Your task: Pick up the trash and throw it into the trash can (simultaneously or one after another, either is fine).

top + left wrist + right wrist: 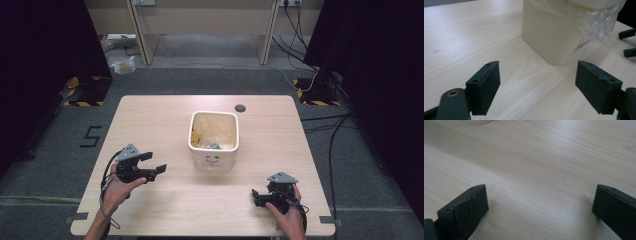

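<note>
Dark lettering on the bin's (214,137) front is showing but staying too blurred to read. The cream square bin, lined with clear plastic (599,23), is sitting mid-table (150,120) holding scraps. The left gripper (154,167) and right gripper (256,196) are both holding their 2 jaws spread wide, gripping nothing.

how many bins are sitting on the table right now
1. The cream bin stands near the middle of the table, between the left claw and the right claw; its plastic liner hangs over the rim.
</note>
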Available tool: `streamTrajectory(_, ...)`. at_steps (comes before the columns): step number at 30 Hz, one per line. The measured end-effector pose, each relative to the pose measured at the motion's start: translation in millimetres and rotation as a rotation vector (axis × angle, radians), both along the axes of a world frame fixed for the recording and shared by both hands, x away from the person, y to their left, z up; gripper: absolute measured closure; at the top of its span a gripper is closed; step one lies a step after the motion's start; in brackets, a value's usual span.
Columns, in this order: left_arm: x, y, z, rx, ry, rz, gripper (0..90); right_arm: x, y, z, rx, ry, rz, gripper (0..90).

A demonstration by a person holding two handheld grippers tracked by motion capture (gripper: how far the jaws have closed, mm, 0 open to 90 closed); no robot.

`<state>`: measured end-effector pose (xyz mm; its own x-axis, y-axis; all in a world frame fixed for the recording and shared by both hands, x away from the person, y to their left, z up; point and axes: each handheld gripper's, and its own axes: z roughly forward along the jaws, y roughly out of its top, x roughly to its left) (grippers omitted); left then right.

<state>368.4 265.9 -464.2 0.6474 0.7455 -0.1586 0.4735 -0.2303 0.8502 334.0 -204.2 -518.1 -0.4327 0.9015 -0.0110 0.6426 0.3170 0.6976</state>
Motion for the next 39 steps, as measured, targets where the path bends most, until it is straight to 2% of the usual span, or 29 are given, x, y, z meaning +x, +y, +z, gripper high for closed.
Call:
streamTrajectory(3, -5.5, 1.6, -14.7, 0.034, 0.023, -0.005, 19.0, 0.0, 0.1, 0.0, 0.000, 0.000, -0.001, 0.4)
streamTrajectory(8, -8.8, 3.2, -26.0, 0.068, 0.032, -0.002, 18.8, 0.0, 0.0, 0.0, 0.000, 0.000, 0.000, 0.4)
streamTrajectory(21, -13.4, -2.4, -36.3, 0.091, 0.038, -0.035, 18.5, 0.0, 0.0, 0.0, 0.000, 0.000, 0.000, 0.4)
streamTrajectory(31, -20.9, 4.0, -37.9, 0.111, 0.034, -0.033, 18.5, 0.0, 0.0, 0.0, 0.000, 0.000, 0.000, 0.4)
streamTrajectory(39, -28.8, 9.4, -44.3, 0.134, 0.053, -0.029, 18.5, -0.1, 0.2, 0.0, 0.002, 0.002, -0.002, 0.4)
